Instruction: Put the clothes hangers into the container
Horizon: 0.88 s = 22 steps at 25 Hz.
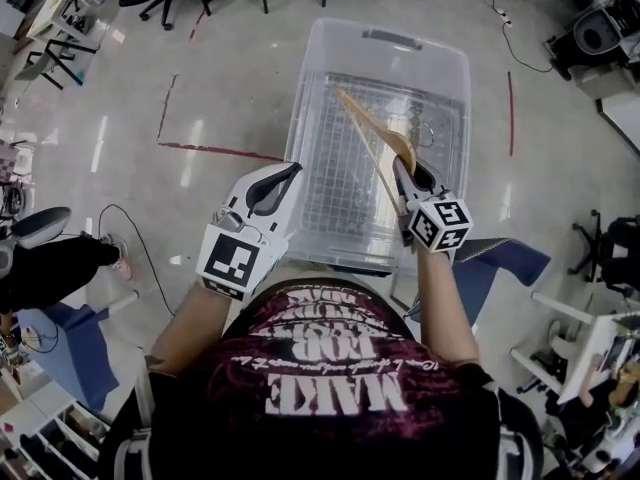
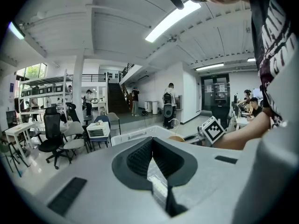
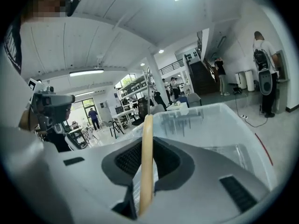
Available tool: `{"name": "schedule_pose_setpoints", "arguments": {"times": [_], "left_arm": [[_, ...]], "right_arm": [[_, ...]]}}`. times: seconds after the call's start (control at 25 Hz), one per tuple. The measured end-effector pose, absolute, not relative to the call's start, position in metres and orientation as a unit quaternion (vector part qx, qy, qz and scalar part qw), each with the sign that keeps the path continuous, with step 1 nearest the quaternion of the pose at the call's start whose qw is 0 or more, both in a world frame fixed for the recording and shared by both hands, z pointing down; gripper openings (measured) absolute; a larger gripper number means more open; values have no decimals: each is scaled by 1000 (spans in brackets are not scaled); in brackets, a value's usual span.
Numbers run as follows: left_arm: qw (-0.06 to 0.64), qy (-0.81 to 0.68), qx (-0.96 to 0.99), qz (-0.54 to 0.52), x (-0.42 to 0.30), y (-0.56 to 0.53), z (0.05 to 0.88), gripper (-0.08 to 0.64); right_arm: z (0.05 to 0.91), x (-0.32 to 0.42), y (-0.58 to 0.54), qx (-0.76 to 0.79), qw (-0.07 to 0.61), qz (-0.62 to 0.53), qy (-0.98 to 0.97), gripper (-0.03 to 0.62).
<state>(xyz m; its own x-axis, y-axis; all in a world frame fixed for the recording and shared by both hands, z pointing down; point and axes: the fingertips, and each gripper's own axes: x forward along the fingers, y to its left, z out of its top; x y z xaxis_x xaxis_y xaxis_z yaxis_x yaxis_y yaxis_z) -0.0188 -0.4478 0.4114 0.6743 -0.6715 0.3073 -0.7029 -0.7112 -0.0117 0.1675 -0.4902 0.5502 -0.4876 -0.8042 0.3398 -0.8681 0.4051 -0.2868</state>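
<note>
Head view looks down past a dark printed shirt [image 1: 320, 368] to two grippers held out over the floor [image 1: 220, 98].

The left gripper [image 1: 287, 175] sits just short of the container's near left corner. In the left gripper view its fingers [image 2: 139, 155] meet at the tips with nothing between them, and the left gripper [image 2: 152, 141] points across the container's white rim [image 2: 135, 134].

The right gripper [image 1: 408, 173] is at the container's near right side, its marker cube [image 1: 441, 224] toward the person. Its fingers [image 3: 126, 160] are clamped on one wooden hanger [image 1: 368, 133]. In the right gripper view the hanger [image 3: 147, 129] stands as a pale bar upright between the pads of the right gripper [image 3: 148, 148]. From above, the hanger slants away from the fingers toward the middle of the container, with its thin metal hook showing to the right of the wood. It lies over the opening; I cannot tell whether any part is below the rim.

One clear plastic container [image 1: 392, 38] stands on the floor straight ahead, lid off, long side running away from the person. A fine grid pattern shows across its bottom. The held hanger is the only one I can make out. The right gripper view shows the container's far wall [image 3: 219, 120] just past the fingers.

Beyond and to the left, a red tape line [image 1: 215, 151] marks the floor.

Count: two grippers, one hanger, one container.
</note>
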Motion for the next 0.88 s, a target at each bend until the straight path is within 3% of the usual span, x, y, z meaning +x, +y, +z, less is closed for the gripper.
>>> {"name": "schedule_pose_setpoints", "arguments": {"times": [0.56, 0.88], "left_arm": [[85, -391, 901, 168, -45, -444, 440, 6], [97, -400, 894, 179, -59, -443, 450, 6]], "right_arm": [[733, 152, -496, 457, 157, 389, -784, 61], [786, 181, -508, 479, 82, 461, -742, 77]]}}
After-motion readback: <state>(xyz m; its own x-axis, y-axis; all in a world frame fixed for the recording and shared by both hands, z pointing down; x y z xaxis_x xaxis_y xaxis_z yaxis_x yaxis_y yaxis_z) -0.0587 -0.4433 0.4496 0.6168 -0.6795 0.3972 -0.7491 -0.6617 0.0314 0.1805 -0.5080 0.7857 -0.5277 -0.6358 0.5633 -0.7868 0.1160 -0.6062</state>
